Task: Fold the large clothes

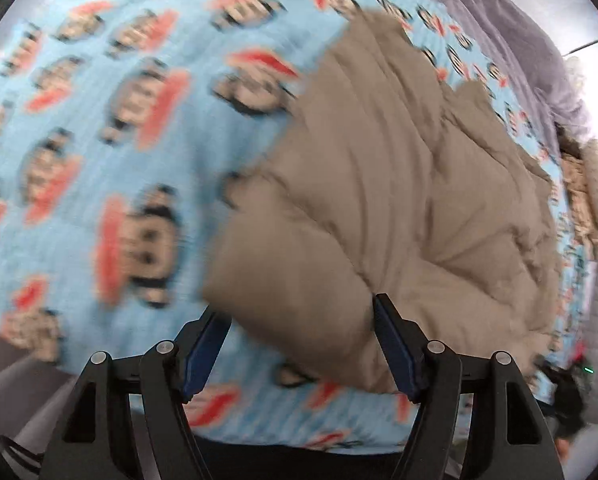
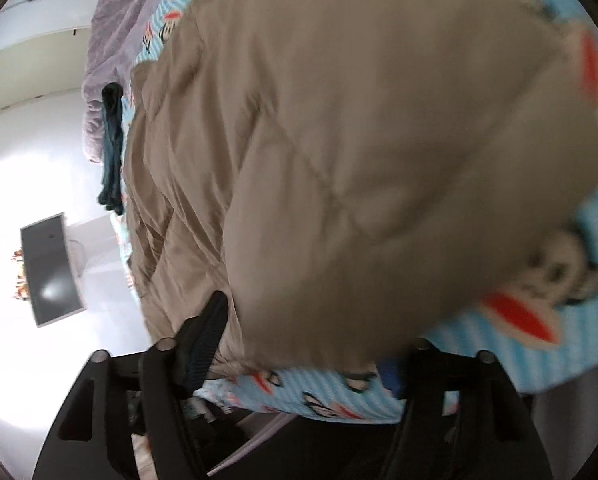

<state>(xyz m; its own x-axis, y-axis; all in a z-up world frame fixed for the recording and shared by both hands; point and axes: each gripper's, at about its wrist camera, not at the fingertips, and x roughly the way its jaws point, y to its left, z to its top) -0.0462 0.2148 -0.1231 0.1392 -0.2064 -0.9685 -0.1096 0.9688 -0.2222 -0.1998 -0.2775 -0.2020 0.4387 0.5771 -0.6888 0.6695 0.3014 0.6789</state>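
Observation:
A large tan quilted jacket lies on a light blue bedsheet with a monkey print. My left gripper is open, its jaws wide apart, with a rounded end of the jacket between the blue pads but not pinched. In the right wrist view the jacket fills most of the frame. My right gripper is open; the jacket's edge lies over the gap between the jaws and hides the right fingertip.
A grey-purple blanket lies along the far side of the bed, also in the right wrist view. A dark folded garment lies next to it. A dark monitor stands in the room beyond. The sheet's edge is close below my left gripper.

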